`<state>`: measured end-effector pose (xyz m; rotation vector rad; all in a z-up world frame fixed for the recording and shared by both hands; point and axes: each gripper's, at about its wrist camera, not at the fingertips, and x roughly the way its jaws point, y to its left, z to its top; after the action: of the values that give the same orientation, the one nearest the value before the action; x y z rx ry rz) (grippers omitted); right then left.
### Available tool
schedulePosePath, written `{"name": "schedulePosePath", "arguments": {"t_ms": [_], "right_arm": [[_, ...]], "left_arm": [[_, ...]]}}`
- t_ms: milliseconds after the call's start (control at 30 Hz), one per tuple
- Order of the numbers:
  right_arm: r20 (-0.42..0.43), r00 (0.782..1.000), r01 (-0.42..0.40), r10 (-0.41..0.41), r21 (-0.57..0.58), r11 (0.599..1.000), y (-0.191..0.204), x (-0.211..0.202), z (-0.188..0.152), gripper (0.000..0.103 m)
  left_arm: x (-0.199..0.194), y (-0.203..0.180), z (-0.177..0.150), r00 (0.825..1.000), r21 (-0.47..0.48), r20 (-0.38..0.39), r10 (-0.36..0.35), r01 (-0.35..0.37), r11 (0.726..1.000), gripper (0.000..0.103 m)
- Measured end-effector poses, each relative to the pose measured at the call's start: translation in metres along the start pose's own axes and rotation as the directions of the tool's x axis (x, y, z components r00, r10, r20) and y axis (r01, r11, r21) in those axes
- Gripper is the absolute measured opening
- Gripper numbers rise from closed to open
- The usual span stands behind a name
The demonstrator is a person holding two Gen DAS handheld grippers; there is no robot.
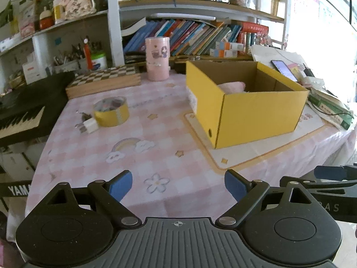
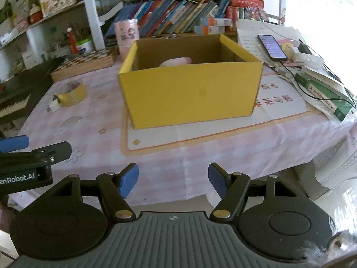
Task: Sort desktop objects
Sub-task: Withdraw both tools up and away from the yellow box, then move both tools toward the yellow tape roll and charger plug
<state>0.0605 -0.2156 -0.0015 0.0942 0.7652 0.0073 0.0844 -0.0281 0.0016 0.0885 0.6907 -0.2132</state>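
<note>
one yellow box (image 1: 256,114), open at the top, stands on one mat (image 1: 256,149) toward the right edge of the table (image 1: 156,156), with one pink soft thing (image 1: 232,87) inside. one roll of yellow tape (image 1: 111,111) and one white plug (image 1: 89,126) lie touching near the left edge. one pink cylinder (image 1: 157,58) and one chessboard (image 1: 104,80) sit along the far edge. one phone (image 1: 283,69) lies at the far right corner. two grippers: left gripper (image 1: 178,185), right gripper (image 2: 173,178), both spread.

The keyboard stand's strap (image 1: 15,188) reads "YAMA", cut off by the edge, and the left gripper's body (image 2: 20,177) shows "enRobot.AI" in the right wrist view.
</note>
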Motion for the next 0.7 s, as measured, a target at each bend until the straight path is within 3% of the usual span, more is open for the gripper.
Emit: {"name": "schedulePosePath", "arguments": {"t_ms": [700], "right_arm": [[-0.037, 0.996, -0.086, 0.084, -0.057, 0.995, 0.078, -0.006, -0.026, 0.069]], "left_arm": [[-0.032, 0.066, -0.032, 0.997, -0.053, -0.019, 0.078, -0.079, 0.996, 0.092]]}}
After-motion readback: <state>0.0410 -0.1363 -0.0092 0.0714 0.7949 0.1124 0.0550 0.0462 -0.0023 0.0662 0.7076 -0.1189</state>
